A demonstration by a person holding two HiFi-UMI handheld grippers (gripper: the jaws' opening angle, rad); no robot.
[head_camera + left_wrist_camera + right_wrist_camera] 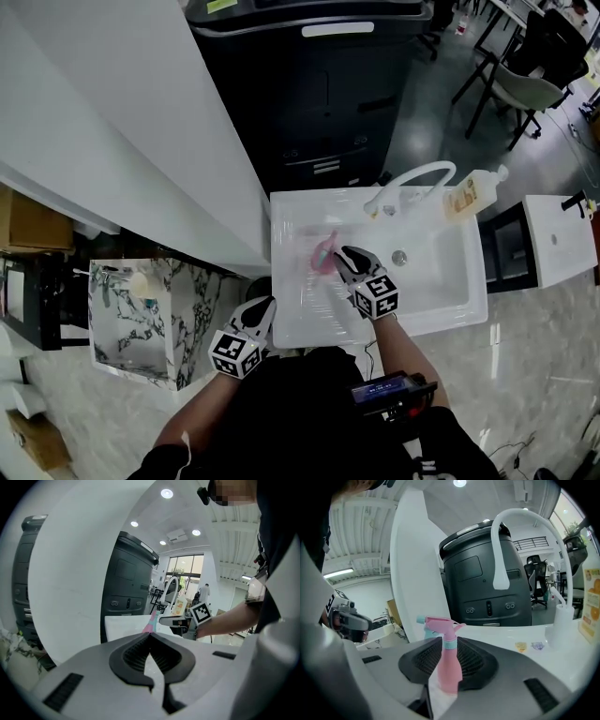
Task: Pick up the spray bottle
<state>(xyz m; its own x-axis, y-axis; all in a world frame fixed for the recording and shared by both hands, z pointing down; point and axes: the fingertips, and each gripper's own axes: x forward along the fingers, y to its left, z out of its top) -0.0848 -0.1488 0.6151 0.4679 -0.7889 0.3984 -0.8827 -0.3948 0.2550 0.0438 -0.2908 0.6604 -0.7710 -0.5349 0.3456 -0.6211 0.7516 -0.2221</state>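
We identify this as an open-plan office with a wash point. A large dark copier (319, 84) stands at 12 o'clock, directly behind a white sink (469, 300). Office chairs (530, 89) stand at 1 to 2 o'clock on a polished floor (427, 112). Recessed ceiling lights (166, 493) are fitted overhead.

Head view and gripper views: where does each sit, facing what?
Head view: on the head, facing steeply down at the sink; left gripper, right gripper, forearms show.
Left gripper view: on that gripper, facing the sink over shut jaws; right forearm shows.
Right gripper view: on that gripper, facing the spray bottle between its open jaws.
All three share the spray bottle.
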